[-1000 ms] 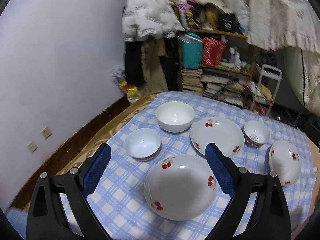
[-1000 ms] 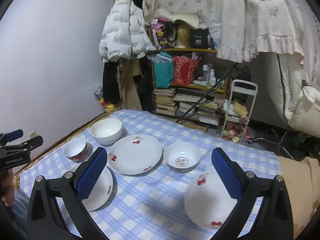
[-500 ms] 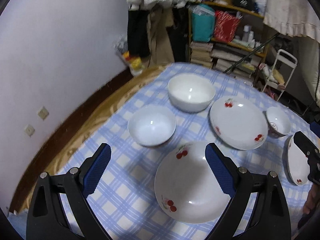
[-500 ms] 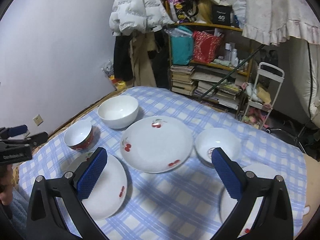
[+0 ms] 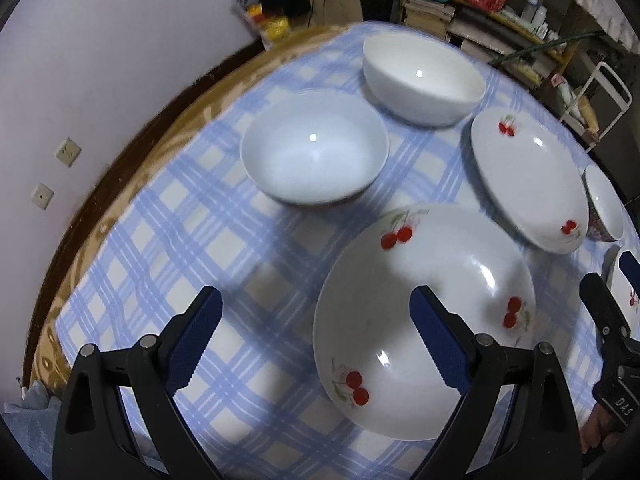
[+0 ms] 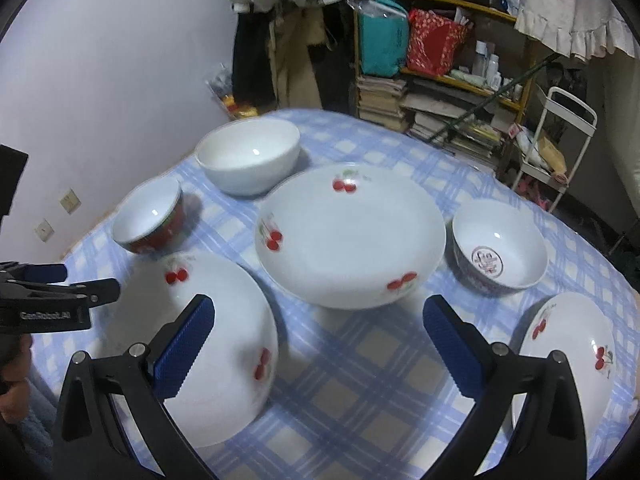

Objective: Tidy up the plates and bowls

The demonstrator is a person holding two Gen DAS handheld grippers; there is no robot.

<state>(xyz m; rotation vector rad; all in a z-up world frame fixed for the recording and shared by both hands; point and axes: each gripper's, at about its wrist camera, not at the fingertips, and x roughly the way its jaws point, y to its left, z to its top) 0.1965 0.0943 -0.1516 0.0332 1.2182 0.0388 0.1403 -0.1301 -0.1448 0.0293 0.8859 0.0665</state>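
Both grippers have descended toward the table: left gripper [image 5: 316, 334] jaws apart, near plate [image 5: 424, 320] under its right jaw; right gripper [image 6: 320, 340] jaws apart, empty, middle plate [image 6: 352, 236] just ahead; stacking not begun

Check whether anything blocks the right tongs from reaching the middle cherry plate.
Nothing visible does. The right tongs are open above bare checked tablecloth, and the middle cherry plate lies just ahead of them. The nearest cherry plate lies off to the left, and the small patterned bowl to the right.
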